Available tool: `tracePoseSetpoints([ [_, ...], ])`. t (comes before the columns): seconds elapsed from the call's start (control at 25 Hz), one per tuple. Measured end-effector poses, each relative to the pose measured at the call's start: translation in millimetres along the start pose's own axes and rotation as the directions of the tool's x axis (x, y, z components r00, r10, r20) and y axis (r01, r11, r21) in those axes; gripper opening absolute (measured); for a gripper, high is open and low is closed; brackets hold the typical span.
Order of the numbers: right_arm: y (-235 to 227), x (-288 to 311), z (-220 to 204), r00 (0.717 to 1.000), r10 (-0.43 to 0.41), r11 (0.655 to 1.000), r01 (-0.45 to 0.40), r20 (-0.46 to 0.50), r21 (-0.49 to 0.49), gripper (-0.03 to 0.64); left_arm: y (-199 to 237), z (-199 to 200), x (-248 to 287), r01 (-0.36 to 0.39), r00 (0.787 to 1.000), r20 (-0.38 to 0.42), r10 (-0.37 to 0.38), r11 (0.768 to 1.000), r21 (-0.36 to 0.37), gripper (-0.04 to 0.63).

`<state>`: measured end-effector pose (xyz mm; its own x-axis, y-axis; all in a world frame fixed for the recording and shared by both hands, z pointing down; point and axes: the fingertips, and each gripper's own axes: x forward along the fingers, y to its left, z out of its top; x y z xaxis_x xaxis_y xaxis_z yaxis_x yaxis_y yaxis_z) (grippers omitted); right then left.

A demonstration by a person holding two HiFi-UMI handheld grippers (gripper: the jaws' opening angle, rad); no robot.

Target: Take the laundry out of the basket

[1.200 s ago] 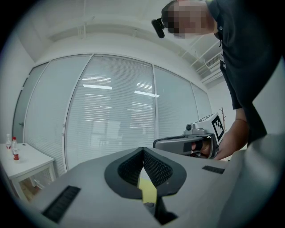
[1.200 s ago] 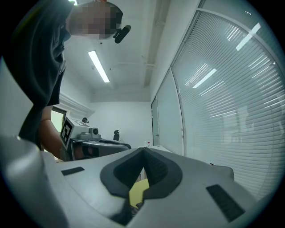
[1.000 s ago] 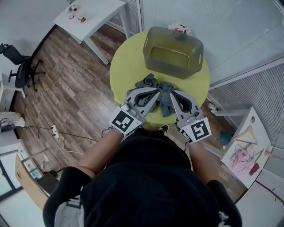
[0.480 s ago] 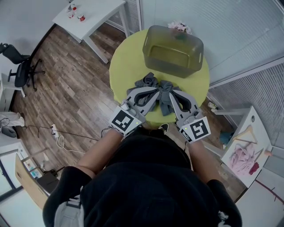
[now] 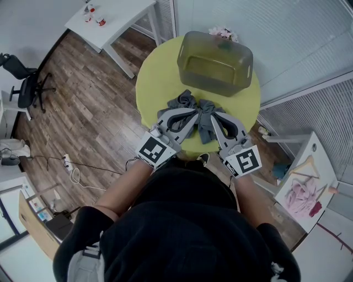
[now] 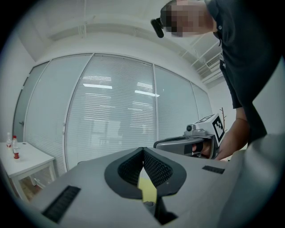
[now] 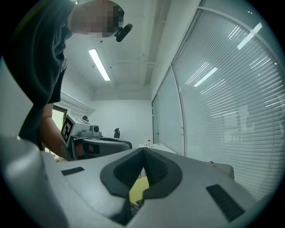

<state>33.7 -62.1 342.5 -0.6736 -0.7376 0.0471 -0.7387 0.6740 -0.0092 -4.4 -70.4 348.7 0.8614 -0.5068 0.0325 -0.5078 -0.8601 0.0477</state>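
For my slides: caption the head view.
Left gripper and right gripper, both shut, tips at the grey laundry on the yellow table, basket behind.

I see bright, even light; a ceiling lamp [image 7: 99, 64] glows, and both gripper views bend strongly at the edges.

A black office chair [image 5: 25, 82] stands on wood floor [image 5: 94, 102], a white table [image 5: 126, 15] beyond (bottles [image 5: 101, 22] on top).

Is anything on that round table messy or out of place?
Only the dark grey clothes: they lie in a crumpled heap on the yellow table, in front of the basket, which looks empty. Nothing looks spilled or broken.
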Motion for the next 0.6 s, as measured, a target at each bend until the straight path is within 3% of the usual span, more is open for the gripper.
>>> tracePoseSetpoints([
  [0.6,-2.4,1.2,-2.3,1.0,0.0,1.0,0.0,-0.004,0.002,0.021,0.2,-5.9,-1.2,0.017,0.998,-0.063,-0.015,1.0,0.022,0.009],
])
